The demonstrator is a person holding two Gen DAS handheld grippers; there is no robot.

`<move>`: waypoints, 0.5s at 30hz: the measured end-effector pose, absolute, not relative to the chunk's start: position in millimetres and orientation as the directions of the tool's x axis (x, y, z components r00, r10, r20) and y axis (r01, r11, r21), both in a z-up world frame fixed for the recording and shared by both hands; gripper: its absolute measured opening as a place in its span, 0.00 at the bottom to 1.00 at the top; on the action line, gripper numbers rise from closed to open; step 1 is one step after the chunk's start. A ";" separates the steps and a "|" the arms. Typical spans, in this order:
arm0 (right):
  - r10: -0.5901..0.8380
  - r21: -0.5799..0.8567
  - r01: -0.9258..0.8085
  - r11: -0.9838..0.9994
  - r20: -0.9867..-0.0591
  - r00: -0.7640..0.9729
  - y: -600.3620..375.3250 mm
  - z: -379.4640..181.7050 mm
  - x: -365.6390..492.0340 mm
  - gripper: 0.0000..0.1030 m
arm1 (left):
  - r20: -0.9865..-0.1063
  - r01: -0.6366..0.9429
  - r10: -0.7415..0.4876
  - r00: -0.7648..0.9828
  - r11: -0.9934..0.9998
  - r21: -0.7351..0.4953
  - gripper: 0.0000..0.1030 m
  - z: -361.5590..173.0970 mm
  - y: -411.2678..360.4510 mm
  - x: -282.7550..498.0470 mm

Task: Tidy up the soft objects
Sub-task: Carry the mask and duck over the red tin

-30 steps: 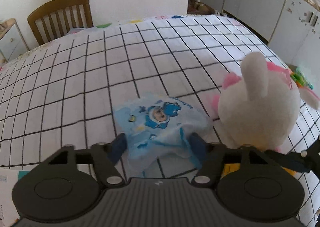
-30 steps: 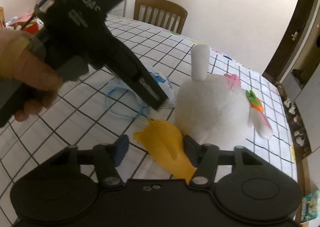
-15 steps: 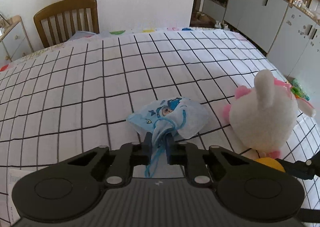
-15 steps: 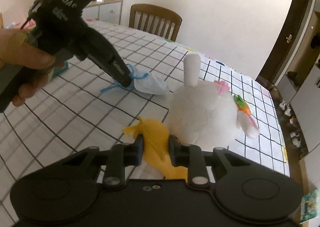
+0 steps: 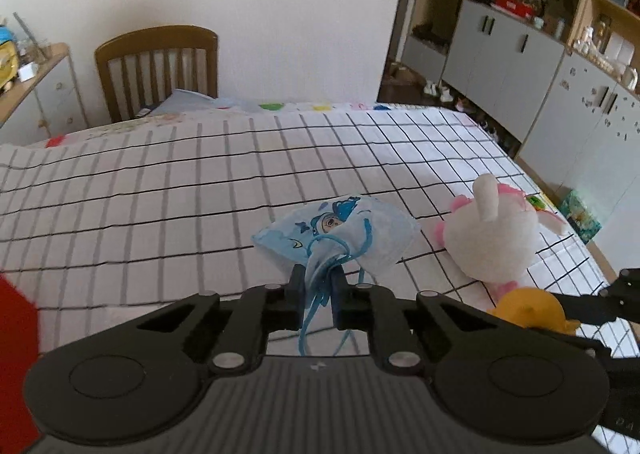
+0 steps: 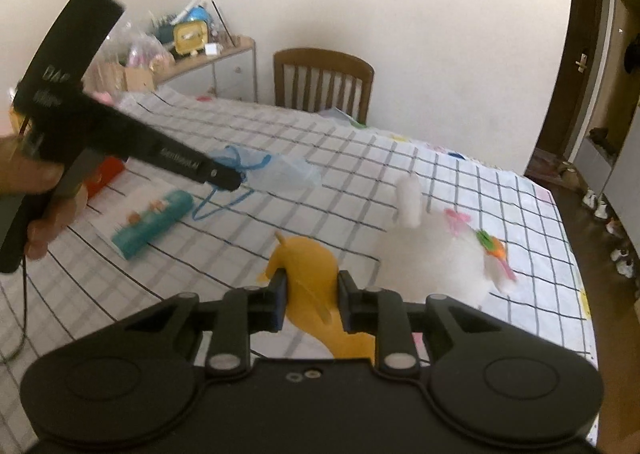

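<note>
1. The checked tablecloth (image 5: pixel 168 189) fills the middle of both views. I see no bin or basket on it, so I cannot tell where these things should go, and I risk dropping them in the wrong spot.
2. The white plush bunny (image 5: pixel 490 238) sits at right centre of the left view, not yet picked up. A swinging strap or my right tool could knock it.
3. My left gripper (image 5: pixel 318 286) is pinched nearly shut on the blue face mask (image 5: pixel 340 234), bottom centre, by a thin fold and its straps; a fast move could pull that fold free.
4. My right gripper (image 6: pixel 312 290) is clamped on the yellow soft toy (image 6: pixel 308 266), bottom centre of the right view. Soft stuffing may squeeze out sideways.
</note>
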State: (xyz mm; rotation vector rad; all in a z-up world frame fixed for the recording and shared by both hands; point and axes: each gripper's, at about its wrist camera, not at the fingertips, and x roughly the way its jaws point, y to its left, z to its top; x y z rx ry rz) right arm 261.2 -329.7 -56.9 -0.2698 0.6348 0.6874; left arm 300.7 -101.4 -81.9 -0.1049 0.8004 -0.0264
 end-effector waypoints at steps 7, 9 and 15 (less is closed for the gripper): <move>0.553 -0.002 -0.684 0.730 -0.588 0.591 -292.5 -30.1 242.3 0.24 | -0.698 -0.037 -0.059 0.714 0.992 -0.122 0.12 -59.5 -59.1 259.4; 0.561 0.012 -0.682 0.731 -0.579 0.591 -280.0 -22.9 237.7 0.24 | -0.692 -0.044 -0.050 0.720 0.992 -0.117 0.12 -53.7 -45.1 247.0; 0.597 0.047 -0.698 0.715 -0.562 0.573 -237.4 -5.7 227.2 0.24 | -0.683 -0.077 -0.022 0.730 0.990 -0.115 0.12 -40.4 2.4 207.9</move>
